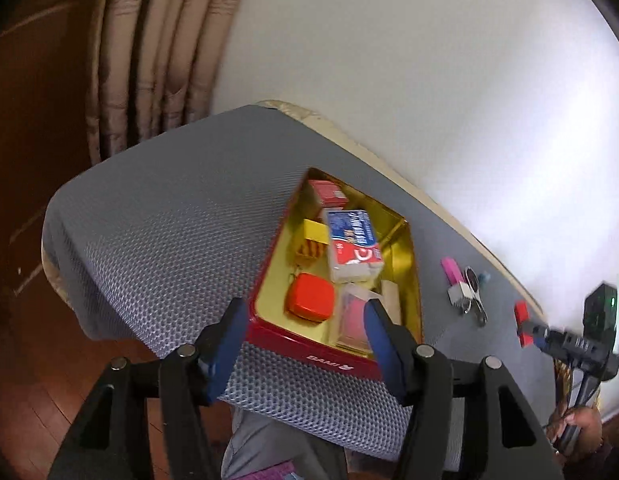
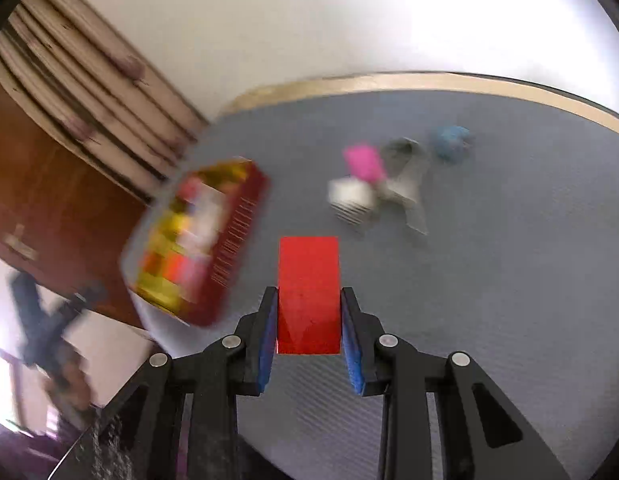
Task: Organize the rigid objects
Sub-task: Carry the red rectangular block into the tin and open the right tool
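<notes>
Red block (image 2: 308, 294) between right gripper (image 2: 309, 334) pads

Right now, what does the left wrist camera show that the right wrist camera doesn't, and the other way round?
Only the left wrist view shows the tin's contents sharply: an orange case, a blue-and-white box and a yellow block, with the open left gripper at the near wall. Only the right wrist view shows, close up, the right gripper shut on the red block. Both show the red tin, the pink item and the grey mat.
</notes>
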Tool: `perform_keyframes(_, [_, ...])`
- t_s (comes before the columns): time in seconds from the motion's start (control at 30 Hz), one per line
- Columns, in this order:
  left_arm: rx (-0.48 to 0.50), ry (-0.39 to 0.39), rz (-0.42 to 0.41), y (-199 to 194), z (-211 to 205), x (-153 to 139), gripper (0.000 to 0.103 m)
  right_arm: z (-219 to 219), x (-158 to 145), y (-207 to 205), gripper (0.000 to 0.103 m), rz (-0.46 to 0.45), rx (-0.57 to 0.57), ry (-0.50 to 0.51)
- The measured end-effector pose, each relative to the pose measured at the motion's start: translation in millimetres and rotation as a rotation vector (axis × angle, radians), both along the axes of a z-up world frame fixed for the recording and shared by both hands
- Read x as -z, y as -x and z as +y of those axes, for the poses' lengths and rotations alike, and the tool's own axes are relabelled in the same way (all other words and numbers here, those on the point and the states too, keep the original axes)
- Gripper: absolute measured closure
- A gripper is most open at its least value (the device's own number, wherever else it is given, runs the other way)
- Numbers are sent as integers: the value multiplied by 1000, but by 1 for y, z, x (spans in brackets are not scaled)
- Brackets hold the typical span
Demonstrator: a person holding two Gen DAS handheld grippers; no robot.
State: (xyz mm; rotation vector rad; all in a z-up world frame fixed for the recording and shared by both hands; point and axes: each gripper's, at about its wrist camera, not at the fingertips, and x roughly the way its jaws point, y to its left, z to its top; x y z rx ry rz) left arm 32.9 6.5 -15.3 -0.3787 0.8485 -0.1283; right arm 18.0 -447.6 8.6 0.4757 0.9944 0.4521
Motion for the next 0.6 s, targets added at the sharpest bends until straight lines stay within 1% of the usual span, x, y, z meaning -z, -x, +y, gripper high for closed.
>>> perform_keyframes(0.07, [-28, -12, 10, -2, 5, 5, 42, 28, -5, -24, 75, -6, -32, -39])
perform_keyframes(0.13, [-46, -37, 21, -3, 8, 9, 42, 57, -7, -49, 75, -9, -61, -55])
perform_keyframes(0.2, [-47, -41, 31, -5, 9, 14, 42, 88, -2, -73, 75, 9, -88, -77])
perform_keyframes(0.27, [-43, -41, 58, -8, 11, 19, 42, 109, 3, -92, 75, 19, -104, -55])
perform_keyframes(0.33, [-37, -20, 80, -11, 13, 25, 42, 131, 11, -110, 75, 31, -117, -36])
perform_keyframes(0.4, [-41, -19, 91, -13, 13, 28, 42, 146, 16, -124, 75, 36, -123, -2])
perform_keyframes(0.47, [-42, -19, 95, -15, 15, 30, 42, 155, 20, -135, 74, 45, -119, 8])
perform_keyframes(0.6, [-30, -22, 114, -18, 14, 34, 42, 168, 30, -150, 74, 58, -100, 68])
